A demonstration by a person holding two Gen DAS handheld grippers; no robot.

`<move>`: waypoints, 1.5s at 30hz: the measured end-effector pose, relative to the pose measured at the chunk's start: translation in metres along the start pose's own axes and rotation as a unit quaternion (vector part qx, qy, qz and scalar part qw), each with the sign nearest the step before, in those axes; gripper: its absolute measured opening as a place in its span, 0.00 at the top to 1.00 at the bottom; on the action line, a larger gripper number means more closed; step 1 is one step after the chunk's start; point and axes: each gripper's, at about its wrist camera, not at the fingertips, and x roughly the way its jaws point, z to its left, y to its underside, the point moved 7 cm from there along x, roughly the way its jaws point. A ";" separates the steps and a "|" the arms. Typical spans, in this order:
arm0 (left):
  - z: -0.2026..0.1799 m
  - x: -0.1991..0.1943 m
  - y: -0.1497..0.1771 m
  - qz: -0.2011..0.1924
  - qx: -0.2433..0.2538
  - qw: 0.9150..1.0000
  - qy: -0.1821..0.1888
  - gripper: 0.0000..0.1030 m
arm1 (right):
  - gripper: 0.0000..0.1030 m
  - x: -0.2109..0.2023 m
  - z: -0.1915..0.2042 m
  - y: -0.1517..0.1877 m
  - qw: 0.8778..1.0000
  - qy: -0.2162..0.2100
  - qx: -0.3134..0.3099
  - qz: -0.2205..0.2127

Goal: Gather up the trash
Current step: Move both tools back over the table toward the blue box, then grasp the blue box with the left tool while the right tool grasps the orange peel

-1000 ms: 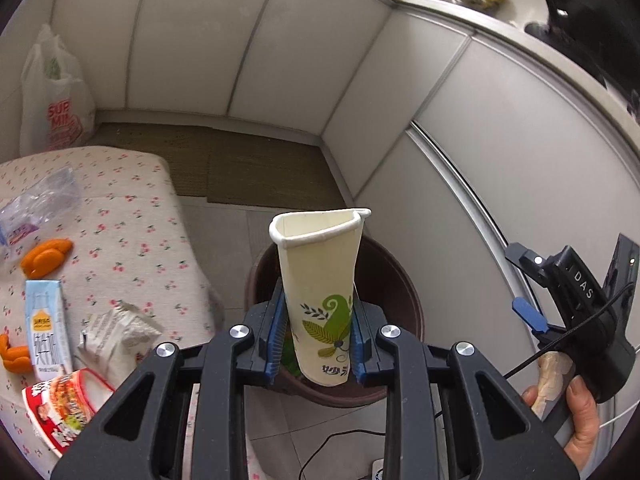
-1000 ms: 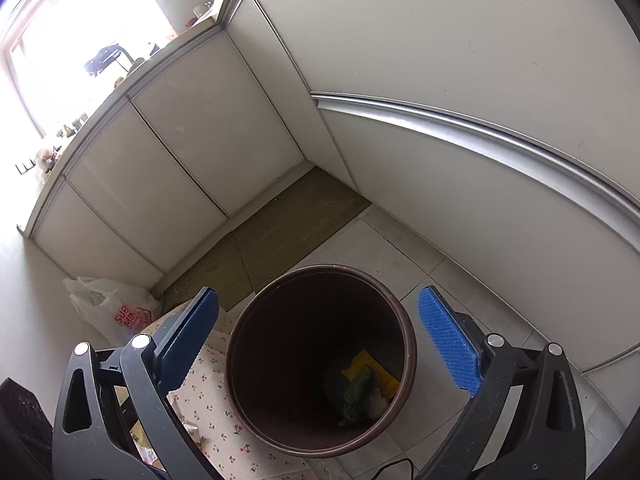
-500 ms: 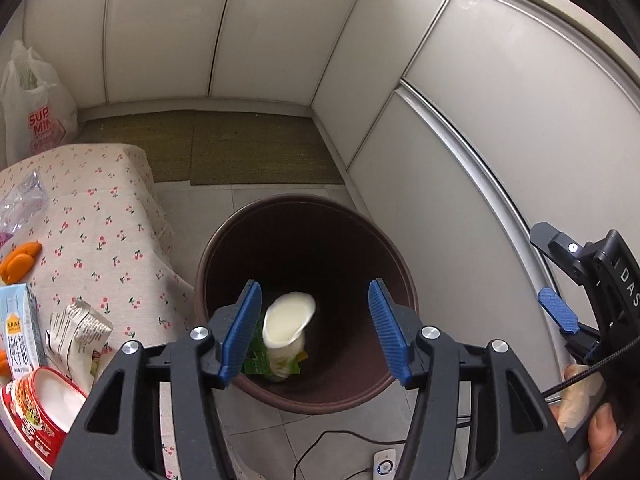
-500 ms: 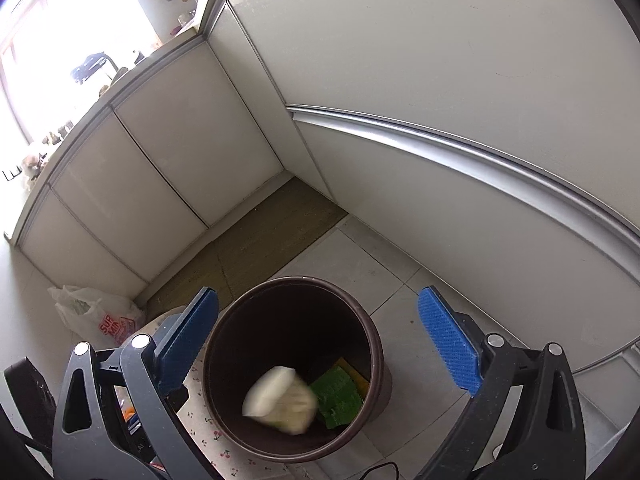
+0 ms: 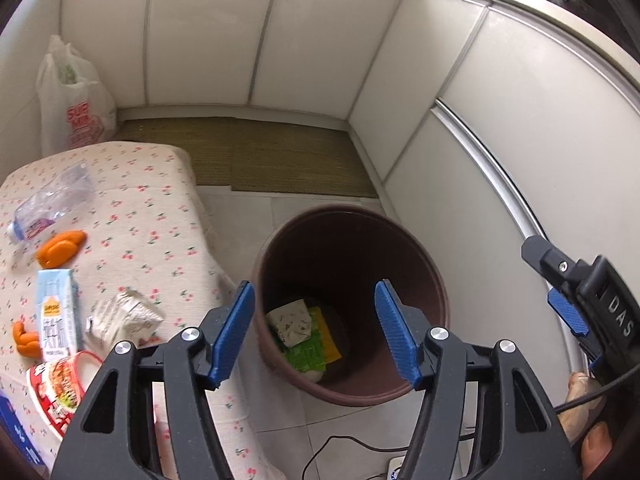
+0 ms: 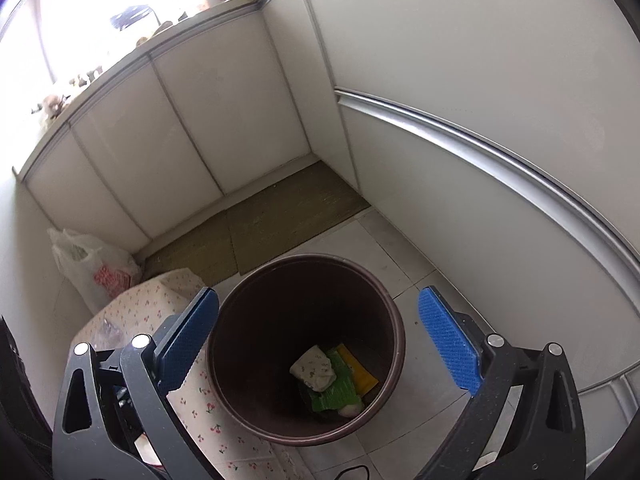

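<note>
The left hand-held gripper (image 5: 314, 330) has just been opening and nothing is between its spread jaws. The paper cup (image 5: 291, 322) lies inside the brown bin (image 5: 424, 264). The right hand-held gripper (image 6: 320, 344) is spread wide too, holding nothing.

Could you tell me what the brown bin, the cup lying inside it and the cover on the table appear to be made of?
The brown bin looks like moulded plastic: smooth, matte walls with a rolled rim. The cup inside it seems to be printed paper, as it lies crumpled and flattened. The table cover looks like woven cloth, cream with a small cherry print, draping softly over the edge; a coated fabric cannot be ruled out.
</note>
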 end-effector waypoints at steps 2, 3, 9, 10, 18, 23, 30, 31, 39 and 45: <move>0.009 -0.003 0.001 0.000 -0.007 1.000 -0.012 0.40 | 0.07 0.001 0.011 0.003 1.000 0.001 -0.020 0.002; 0.013 -0.004 0.002 -0.002 -0.010 1.000 -0.016 0.40 | 0.07 0.000 0.015 0.004 1.000 0.001 -0.028 0.002; 0.048 -0.022 0.007 -0.020 -0.031 0.998 -0.057 0.40 | 0.07 -0.009 0.041 0.008 0.996 0.015 -0.083 -0.026; 0.056 -0.025 0.009 -0.021 -0.037 0.997 -0.062 0.39 | 0.07 -0.011 0.046 0.010 0.994 0.021 -0.099 -0.035; 0.111 -0.048 0.025 -0.024 -0.073 0.993 -0.090 0.33 | 0.07 -0.014 0.093 0.029 0.986 0.011 -0.158 -0.043; 0.150 -0.066 0.037 -0.029 -0.103 0.989 -0.106 0.33 | 0.07 -0.027 0.123 0.046 0.989 -0.029 -0.138 -0.050; 0.203 -0.090 0.060 -0.027 -0.136 0.982 -0.131 0.33 | 0.07 -0.026 0.173 0.090 0.977 -0.087 -0.195 -0.012; 0.209 -0.092 0.063 -0.026 -0.140 0.981 -0.134 0.33 | 0.07 -0.025 0.182 0.098 0.972 -0.091 -0.214 -0.008; 0.281 -0.125 0.105 -0.020 -0.191 0.964 -0.182 0.32 | 0.07 -0.038 0.252 0.146 0.932 -0.138 -0.335 -0.002; 0.348 -0.146 0.153 0.001 -0.278 0.937 -0.211 0.26 | 0.07 -0.048 0.293 0.183 0.892 -0.171 -0.418 0.002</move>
